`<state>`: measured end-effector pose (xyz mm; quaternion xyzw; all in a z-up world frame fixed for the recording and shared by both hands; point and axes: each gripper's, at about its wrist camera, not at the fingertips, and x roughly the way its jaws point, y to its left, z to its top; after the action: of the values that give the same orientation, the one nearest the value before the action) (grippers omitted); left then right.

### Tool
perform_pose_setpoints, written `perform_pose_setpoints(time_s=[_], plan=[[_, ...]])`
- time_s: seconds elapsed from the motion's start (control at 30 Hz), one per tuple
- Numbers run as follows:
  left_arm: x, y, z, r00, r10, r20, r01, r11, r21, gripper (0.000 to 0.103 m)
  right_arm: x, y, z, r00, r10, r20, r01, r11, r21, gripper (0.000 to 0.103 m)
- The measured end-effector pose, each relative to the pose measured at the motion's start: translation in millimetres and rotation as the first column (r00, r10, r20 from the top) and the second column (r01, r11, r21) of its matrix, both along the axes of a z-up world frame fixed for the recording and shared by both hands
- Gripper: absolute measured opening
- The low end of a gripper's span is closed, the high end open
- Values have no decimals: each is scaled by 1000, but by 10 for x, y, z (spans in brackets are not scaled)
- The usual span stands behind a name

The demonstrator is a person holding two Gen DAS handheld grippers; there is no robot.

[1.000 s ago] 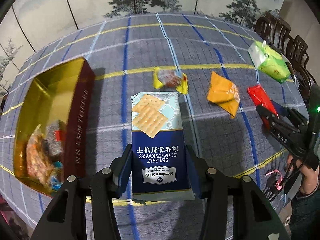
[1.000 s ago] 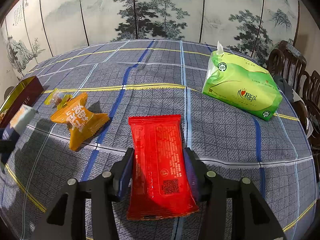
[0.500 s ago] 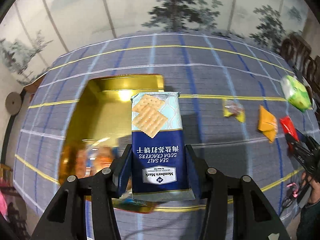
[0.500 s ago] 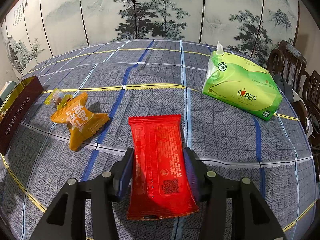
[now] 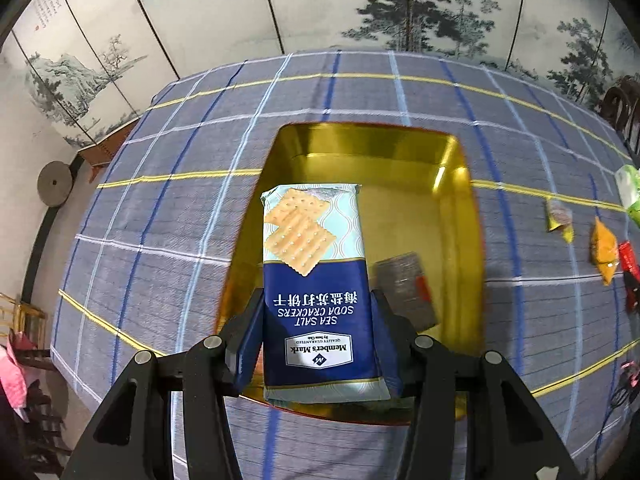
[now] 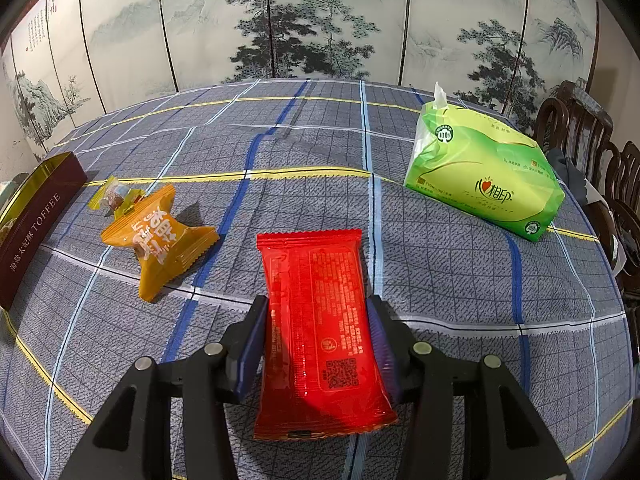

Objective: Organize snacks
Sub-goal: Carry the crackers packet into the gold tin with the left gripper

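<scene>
Two packets, each between its tongs.

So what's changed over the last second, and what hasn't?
The left gripper, shut on the cracker pack throughout, has swung left from above the loose snacks to over the gold tin, with the pack now hanging above its open inside. No release yet. The right gripper stays put, shut on the red packet; the orange snack, the small candy and the green tissue pack lie as before.
</scene>
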<state>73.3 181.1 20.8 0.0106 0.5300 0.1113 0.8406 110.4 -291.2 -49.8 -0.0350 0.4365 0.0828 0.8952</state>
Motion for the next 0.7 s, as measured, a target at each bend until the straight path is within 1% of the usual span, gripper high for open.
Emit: perform_pose_setpoints(time_s=[0.3, 0.5, 0.7], plan=[[-53, 232, -212, 999, 13, -47, -13, 1000, 11, 46, -1, 2, -1, 1000, -1, 0, 1, 1000, -1, 50], [-50, 255, -283, 999, -5, -53, 6, 1000, 25, 46, 2, -2, 1, 1000, -2, 1, 2, 1000, -3, 50], [-32, 286, -345, 998, 0, -64, 2, 1000, 27, 46, 3, 1, 1, 1000, -2, 1, 2, 1000, -3, 50]])
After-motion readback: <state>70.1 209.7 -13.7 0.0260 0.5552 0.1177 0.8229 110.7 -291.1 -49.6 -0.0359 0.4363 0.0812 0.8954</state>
